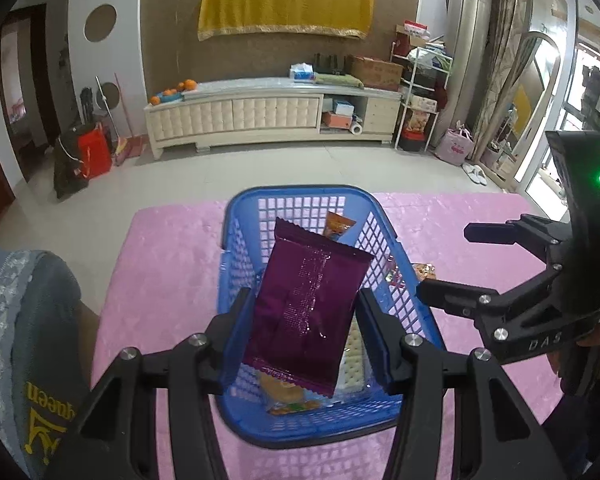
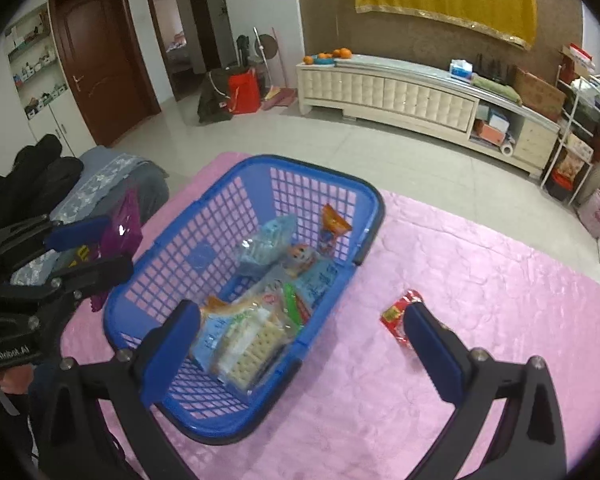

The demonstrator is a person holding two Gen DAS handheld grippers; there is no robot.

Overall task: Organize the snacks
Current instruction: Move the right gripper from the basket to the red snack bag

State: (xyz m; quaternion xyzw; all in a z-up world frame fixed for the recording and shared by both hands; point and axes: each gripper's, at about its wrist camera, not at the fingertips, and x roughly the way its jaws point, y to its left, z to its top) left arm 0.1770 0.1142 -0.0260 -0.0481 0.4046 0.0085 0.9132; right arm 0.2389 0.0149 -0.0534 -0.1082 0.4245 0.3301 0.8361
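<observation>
Step in hand: we are carrying one more snack to the blue basket (image 1: 236, 216); the purple packet (image 1: 304, 308) hangs above the basket's near end, not yet let go.
Left tongs (image 1: 300, 340): narrow, the blue pads pressed on both long edges of the purple packet, which stands nearly upright and tilts a little away from us.
Right tongs (image 2: 300, 356): wide apart with nothing between the jaws, hovering over the basket's near right corner.
Basket: it sits on the pink worktop (image 2: 480, 280) towards its far left part, long side running away from us; inside lie a cracker pack (image 2: 256, 344), pale blue packets (image 2: 268, 240) and an orange packet (image 2: 334, 224) leaning against the far wall.
Left outside: a red packet (image 2: 396, 314) lies on the worktop just right of the basket, close to the right tongs' outer pad; we cannot tell whether they touch.
Progress: we judge the task mostly done, with one packet in the air and one on the worktop.
Next move: we judge that the left tongs should lower the purple packet past the rim and spread to drop it on the pile.
After that: the right tongs, already wide, would need to shift right, straddle the red packet and pinch it.
Care: the thin red packet lies flat, so a low, level approach seems needed.
</observation>
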